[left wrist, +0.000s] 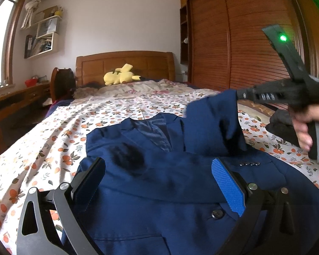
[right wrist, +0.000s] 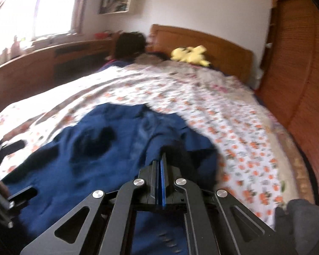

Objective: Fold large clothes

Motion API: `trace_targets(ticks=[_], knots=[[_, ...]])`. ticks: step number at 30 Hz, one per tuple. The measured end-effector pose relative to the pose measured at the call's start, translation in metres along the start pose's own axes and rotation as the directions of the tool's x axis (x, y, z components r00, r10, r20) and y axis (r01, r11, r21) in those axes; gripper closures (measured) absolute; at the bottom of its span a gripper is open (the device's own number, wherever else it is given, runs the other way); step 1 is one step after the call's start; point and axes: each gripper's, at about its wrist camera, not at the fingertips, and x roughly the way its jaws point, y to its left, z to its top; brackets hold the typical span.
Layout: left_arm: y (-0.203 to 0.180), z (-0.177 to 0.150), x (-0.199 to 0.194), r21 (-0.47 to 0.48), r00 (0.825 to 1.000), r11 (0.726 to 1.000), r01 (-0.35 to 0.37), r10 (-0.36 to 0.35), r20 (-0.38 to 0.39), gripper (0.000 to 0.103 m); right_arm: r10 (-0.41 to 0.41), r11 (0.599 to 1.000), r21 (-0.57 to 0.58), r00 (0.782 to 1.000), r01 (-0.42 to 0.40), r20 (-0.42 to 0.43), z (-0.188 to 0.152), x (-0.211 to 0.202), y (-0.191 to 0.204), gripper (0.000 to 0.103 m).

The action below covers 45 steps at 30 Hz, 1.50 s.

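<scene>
Your right gripper [right wrist: 162, 159] is clamped on the navy blazer [left wrist: 159, 170]: fingers pressed together with a fold of sleeve fabric pinched at the tips, lifted clear of the blazer's body. From the left wrist view, that raised sleeve [left wrist: 214, 119] hangs over the blazer's right shoulder side. Your left gripper [left wrist: 159, 182] is spread wide, holding nothing; its fingers [left wrist: 227, 187] straddle the blazer's front, hovering just above the chest, with a front button [left wrist: 218, 214] between them, nearer the blue pad. The blazer lies face up, collar toward the headboard [left wrist: 125, 63], on the floral bedsheet [left wrist: 53, 131]. A yellow plush [left wrist: 120, 75] sits beyond the blazer's collar, by the headboard.
</scene>
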Motion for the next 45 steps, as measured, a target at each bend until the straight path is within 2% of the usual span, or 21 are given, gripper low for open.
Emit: trace_targets(ticks=[4,8,10,12,17,22,37,40,41,45], knots=[[0.004,0.0,0.0,-0.007,1.0,1.0,-0.007,0.007,-0.005,0.002,0.065,0.998,-0.002,0.996,-0.065,-0.068,-0.019,0.013,0.021,0.102],[0.005,-0.001,0.001,-0.008,1.0,1.0,-0.011,0.011,-0.011,0.002,0.088,0.996,0.005,0.989,-0.089,-0.119,-0.042,0.017,0.034,0.101],[0.004,-0.002,0.002,-0.004,1.0,1.0,-0.013,0.013,-0.014,0.002,0.104,0.995,0.028,0.983,-0.1,-0.149,-0.053,0.02,0.034,0.09],[0.002,-0.003,0.003,0.002,1.0,1.0,-0.016,0.016,-0.019,0.002,0.105,0.994,0.045,0.978,-0.098,-0.181,-0.064,0.023,0.034,0.074],[-0.002,-0.007,0.008,0.022,0.999,0.999,-0.024,0.025,-0.034,0.002,0.122,0.991,0.083,0.965,-0.106,-0.231,-0.092,0.027,0.033,0.071],[-0.005,-0.01,0.011,0.04,0.999,0.999,-0.031,0.033,-0.041,0.002,0.124,0.989,0.102,0.965,-0.103,-0.229,-0.105,0.018,0.026,0.064],[-0.022,-0.013,0.017,0.114,0.995,0.993,-0.036,0.046,-0.092,0.002,0.086,0.985,0.163,0.984,-0.06,-0.159,-0.132,-0.023,-0.024,0.063],[-0.032,-0.012,0.019,0.14,0.992,0.99,-0.026,0.043,-0.119,0.003,0.091,0.984,0.168,0.985,-0.066,-0.146,-0.138,-0.032,-0.034,0.056],[-0.036,-0.011,0.02,0.146,0.991,0.989,-0.025,0.044,-0.126,0.005,0.09,0.983,0.169,0.986,-0.066,-0.14,-0.14,-0.034,-0.036,0.052],[-0.054,-0.008,0.026,0.161,0.984,0.987,-0.006,0.034,-0.173,0.011,0.097,0.983,0.17,0.986,-0.074,-0.134,-0.149,-0.041,-0.046,0.051]])
